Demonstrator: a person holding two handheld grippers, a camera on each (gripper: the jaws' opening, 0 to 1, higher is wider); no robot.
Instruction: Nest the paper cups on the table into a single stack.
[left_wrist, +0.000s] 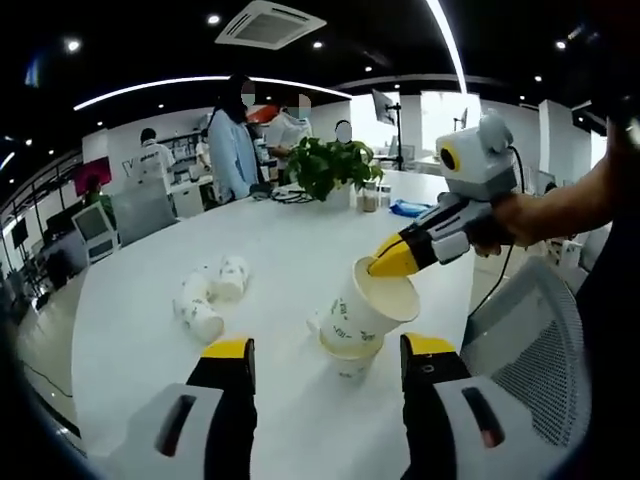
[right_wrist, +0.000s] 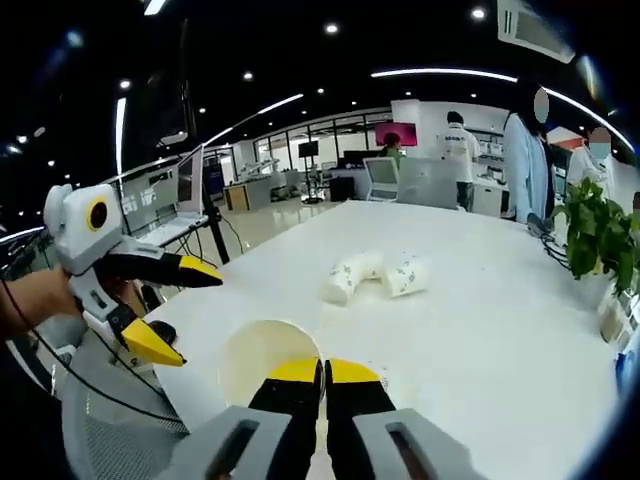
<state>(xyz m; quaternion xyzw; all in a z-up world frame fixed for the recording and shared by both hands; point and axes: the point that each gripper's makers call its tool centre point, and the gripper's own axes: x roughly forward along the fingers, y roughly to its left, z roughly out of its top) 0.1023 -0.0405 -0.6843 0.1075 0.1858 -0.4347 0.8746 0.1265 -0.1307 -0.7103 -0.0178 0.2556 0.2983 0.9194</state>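
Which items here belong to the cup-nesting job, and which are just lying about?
Job:
- held cup, pinched at its rim by the right tool
- cup under it
- lying cups
- left tool, open

Lying about:
- potted plant
- blue item on the table
- mesh chair
- monitor

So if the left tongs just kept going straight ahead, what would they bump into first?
Probably the tilted paper cup that the right tongs pinch by its rim, over another cup on the table; depth is unclear.

tilted cup (left_wrist: 368, 303) over upright cup (left_wrist: 350, 355) | two lying cups (left_wrist: 210, 295)
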